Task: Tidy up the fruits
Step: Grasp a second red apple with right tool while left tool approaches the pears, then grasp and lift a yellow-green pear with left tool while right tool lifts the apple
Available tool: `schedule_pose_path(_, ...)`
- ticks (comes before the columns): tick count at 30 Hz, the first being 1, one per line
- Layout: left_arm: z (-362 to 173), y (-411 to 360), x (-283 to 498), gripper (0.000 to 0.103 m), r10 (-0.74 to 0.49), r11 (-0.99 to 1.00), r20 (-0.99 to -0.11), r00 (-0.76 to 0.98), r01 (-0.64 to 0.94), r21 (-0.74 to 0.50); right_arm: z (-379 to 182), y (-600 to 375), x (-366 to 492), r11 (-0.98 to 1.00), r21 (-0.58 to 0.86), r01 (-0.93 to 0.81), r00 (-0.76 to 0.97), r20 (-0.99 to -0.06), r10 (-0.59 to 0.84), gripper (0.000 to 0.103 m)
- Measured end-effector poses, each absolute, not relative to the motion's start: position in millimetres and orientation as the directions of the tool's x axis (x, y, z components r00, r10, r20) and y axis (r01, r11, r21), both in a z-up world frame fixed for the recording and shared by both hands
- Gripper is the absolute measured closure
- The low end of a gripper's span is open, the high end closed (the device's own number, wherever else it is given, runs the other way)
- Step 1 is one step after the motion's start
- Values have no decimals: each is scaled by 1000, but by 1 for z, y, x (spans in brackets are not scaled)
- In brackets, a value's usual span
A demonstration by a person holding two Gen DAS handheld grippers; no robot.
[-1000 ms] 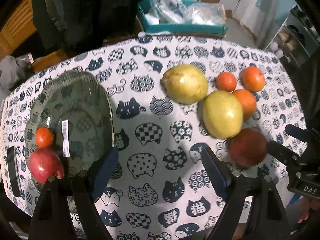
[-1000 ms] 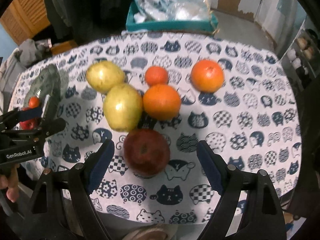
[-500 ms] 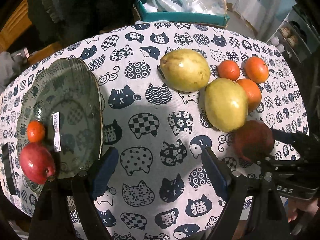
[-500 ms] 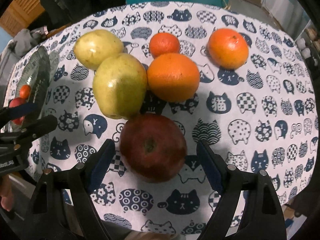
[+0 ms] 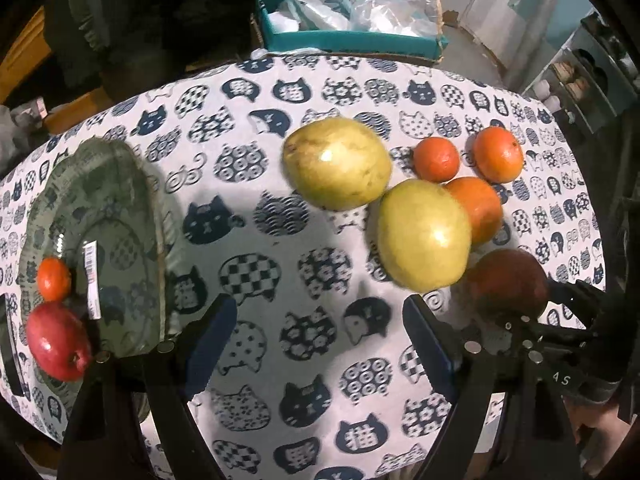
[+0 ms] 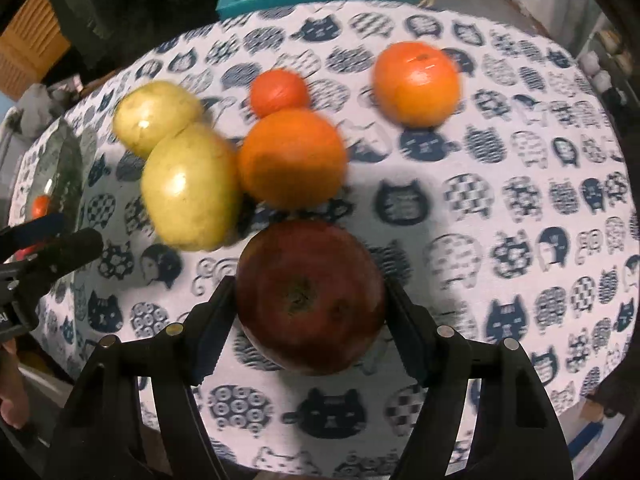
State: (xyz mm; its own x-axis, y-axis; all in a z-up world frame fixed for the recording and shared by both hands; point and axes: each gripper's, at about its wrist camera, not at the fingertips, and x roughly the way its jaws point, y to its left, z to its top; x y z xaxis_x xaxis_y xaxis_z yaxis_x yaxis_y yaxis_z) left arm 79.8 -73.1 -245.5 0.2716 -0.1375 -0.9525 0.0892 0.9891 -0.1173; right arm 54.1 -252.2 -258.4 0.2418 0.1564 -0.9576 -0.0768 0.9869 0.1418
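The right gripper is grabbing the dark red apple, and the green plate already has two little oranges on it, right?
Not quite. The left wrist view shows the green plate holding one little orange and one red apple. The right gripper does flank the dark red apple.

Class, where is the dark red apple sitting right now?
In the right wrist view, the dark red apple lies between the right gripper jaws, just before the large orange and yellow pear.

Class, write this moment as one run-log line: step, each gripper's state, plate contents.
step: grasping dark red apple | right gripper: jaws around apple | left gripper: open, idle | glass plate: red apple, small orange
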Motion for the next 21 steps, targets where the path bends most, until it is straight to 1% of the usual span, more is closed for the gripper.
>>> schedule_pose_path(8,-244,-105,89,17,-167,983,-945,279,124,-137,-249,-284,62,997,59,-55,310,-948,73,30)
schedule_pose_path(16,-257,-127,101,17,-165,980,-950,266,151,-128,-245,-311,69,997,74,-2,339,-938,70,30)
schedule_pose_path(21,-262,-134,108,17,-175,979,-951,257,150,-140,-246,-312,72,995,95,8,345,-935,86,30)
